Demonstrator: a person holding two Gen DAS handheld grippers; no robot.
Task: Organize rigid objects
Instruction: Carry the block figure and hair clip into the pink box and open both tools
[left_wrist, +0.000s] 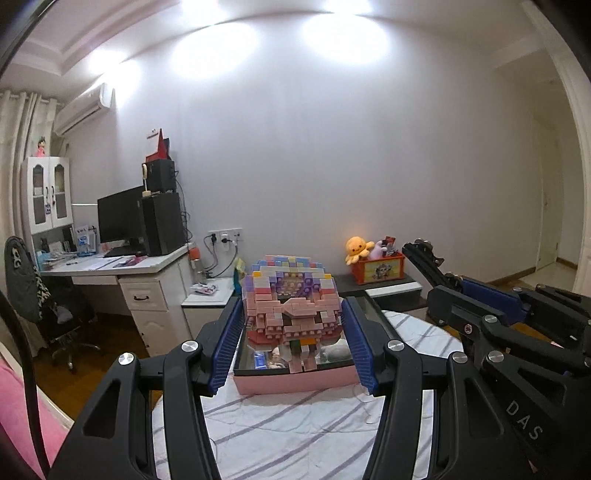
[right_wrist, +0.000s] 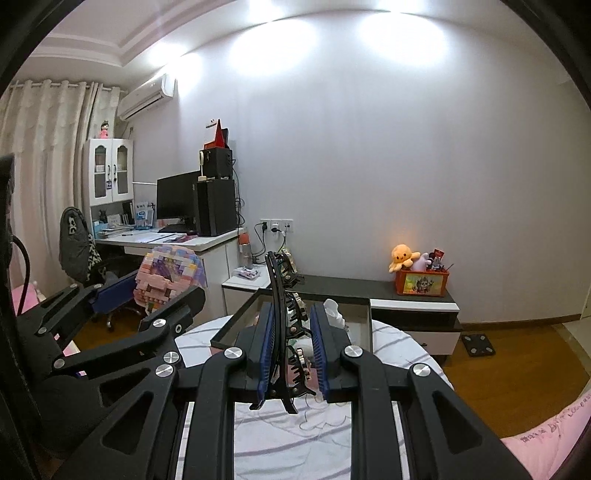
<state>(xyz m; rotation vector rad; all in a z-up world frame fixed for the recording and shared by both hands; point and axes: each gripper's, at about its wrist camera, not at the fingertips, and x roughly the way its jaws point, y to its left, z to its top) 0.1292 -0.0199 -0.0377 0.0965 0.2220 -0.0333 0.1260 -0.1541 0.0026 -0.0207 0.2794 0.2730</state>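
The left gripper (left_wrist: 293, 332) held a pastel brick figure (left_wrist: 291, 295) between half-open jaws, above a pink box (left_wrist: 295, 382). The right gripper (right_wrist: 291, 350) had its jaws closed on a black hair claw (right_wrist: 282, 321).

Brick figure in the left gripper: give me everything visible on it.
The brick figure is a stud-covered plastic block build: a rounded head with pastel blue, yellow and lilac top rows, pink face rows, darker red base and short legs. It is upright, clamped at both sides between the left gripper's blue ribbed fingers, in front of a pink-sided tray of small items. Whether it touches the tray is unclear.
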